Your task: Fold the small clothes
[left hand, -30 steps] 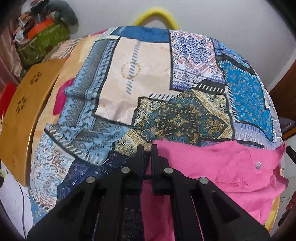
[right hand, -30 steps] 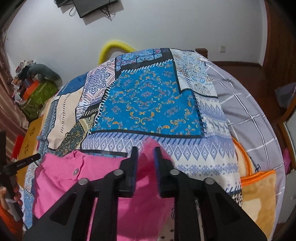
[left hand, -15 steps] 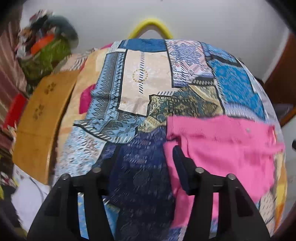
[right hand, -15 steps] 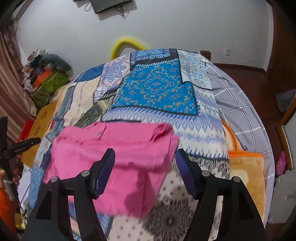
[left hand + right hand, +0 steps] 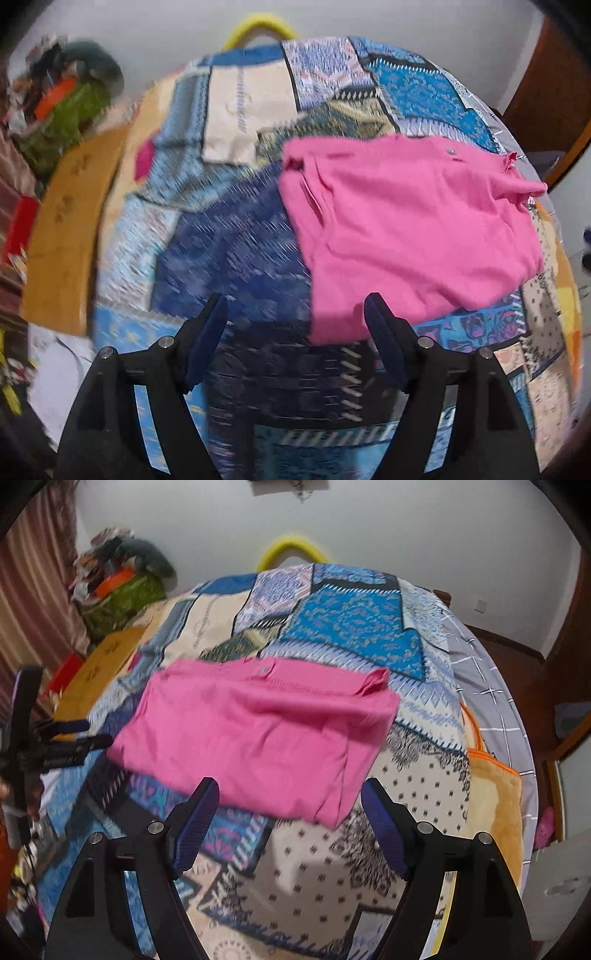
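A pink garment (image 5: pixel 406 229) (image 5: pixel 258 731) lies folded on the patchwork bedspread (image 5: pixel 240 240) (image 5: pixel 351 635), with a metal snap (image 5: pixel 450 150) (image 5: pixel 263 670) near its far edge. My left gripper (image 5: pixel 295 306) hangs above the bed near the garment's left corner. Its jaws are opening and the pads touch nothing, though the near corner of the cloth shows between them. My right gripper (image 5: pixel 289 786) hangs over the garment's near edge, jaws also opening, with the pads clear of the cloth. The left gripper (image 5: pixel 85 734) also shows at the left edge of the right wrist view.
A yellowish wooden board (image 5: pixel 70 229) (image 5: pixel 99 664) leans along the bed's left side, with a green bag pile (image 5: pixel 70 107) (image 5: pixel 122 594) behind it. A yellow hoop (image 5: pixel 258 27) (image 5: pixel 291 550) stands at the far end. On the right lie a grey checked sheet (image 5: pixel 491 686) and an orange blanket (image 5: pixel 495 794).
Both grippers went from shut on the pink garment's edge to wide apart and drew back toward the near side. The garment dropped and now lies folded on the bed.
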Demonstrator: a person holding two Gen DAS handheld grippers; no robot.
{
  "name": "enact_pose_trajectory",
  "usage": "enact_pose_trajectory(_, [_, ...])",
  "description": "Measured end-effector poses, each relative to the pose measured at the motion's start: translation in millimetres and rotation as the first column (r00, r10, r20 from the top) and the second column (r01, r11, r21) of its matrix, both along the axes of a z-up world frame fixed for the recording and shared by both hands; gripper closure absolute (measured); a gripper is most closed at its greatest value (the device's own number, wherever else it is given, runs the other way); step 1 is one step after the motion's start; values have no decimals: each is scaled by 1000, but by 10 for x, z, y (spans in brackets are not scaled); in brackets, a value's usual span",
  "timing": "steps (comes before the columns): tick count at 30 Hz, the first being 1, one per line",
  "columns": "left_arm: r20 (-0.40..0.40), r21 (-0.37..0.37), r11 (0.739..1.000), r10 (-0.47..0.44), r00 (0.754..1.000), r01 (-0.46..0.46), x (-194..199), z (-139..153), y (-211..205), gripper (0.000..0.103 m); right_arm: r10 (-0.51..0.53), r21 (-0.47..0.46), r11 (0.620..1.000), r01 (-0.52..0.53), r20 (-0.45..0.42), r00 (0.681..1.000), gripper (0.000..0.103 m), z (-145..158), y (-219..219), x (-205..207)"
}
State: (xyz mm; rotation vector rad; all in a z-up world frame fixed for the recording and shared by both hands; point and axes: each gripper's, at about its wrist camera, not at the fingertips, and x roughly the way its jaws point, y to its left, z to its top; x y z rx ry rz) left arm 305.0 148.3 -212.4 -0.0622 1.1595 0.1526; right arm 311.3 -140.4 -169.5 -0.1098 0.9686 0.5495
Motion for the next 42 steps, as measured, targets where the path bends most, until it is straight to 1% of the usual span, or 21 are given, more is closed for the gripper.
enact_pose_trajectory(2, [-15,-39,999,18,1000,-19,29,-80,-7,29,16,-13,1000,-16,-4,1000,27,-49,25,-76])
enact_pose_trajectory(3, [-29,-69,997,32,999,-34,67,-138,-1,32,25,-17,1000,-25,-7,1000,27,-84,38,-102])
enact_pose_trajectory(5, [-42,-109,992,54,998,-59,105,-205,-3,49,35,-25,999,-35,-13,999,27,-133,53,-158])
enact_pose_trajectory(6, [-58,-140,988,63,996,-70,135,-256,1,53,38,-29,999,-39,-14,999,27,-154,62,-190])
enact_pose_trajectory(7, [-66,-161,984,66,996,-75,154,-294,0,60,43,-36,998,-43,-15,999,27,-181,72,-209])
enact_pose_trajectory(8, [-64,-158,984,67,996,-76,165,-308,-10,62,46,-44,998,-47,-15,999,27,-206,79,-217])
enact_pose_trajectory(9, [-54,-147,987,64,997,-71,163,-309,-25,66,50,-50,997,-50,-14,999,27,-227,88,-228])
enact_pose_trajectory(10, [-46,-139,988,56,997,-62,162,-305,-44,78,52,-52,997,-53,-15,999,27,-238,87,-240])
enact_pose_trajectory(11, [-42,-145,988,40,998,-46,156,-301,-69,88,53,-51,997,-54,-19,998,27,-255,83,-238])
enact_pose_trajectory(12, [-45,-154,987,30,999,-36,155,-303,-76,94,51,-47,998,-52,-23,998,27,-262,81,-245])
enact_pose_trajectory(15, [-38,-110,994,2,999,-6,101,-285,-156,95,37,-24,999,-38,-41,998,27,-289,53,-238])
enact_pose_trajectory(19, [-41,-83,996,-31,999,27,-32,-261,-255,95,23,10,1000,-22,-59,998,27,-290,14,-274])
enact_pose_trajectory(24, [-4,-77,995,-66,998,65,-294,-112,-445,95,17,24,1000,-15,-55,998,27,-266,-44,-358])
enact_pose_trajectory(26, [-3,-72,994,-86,996,85,-363,-79,-551,95,13,31,999,-11,-60,998,27,-261,-76,-374])
enact_pose_trajectory(34, [-4,-111,978,-179,984,177,-589,8,-1120,95,-1,60,998,4,-55,999,27,-195,-205,-466])
enact_pose_trajectory(42, [-13,-130,961,-246,969,243,-603,15,-1731,95,-27,81,996,30,-46,999,27,-160,-410,-495])
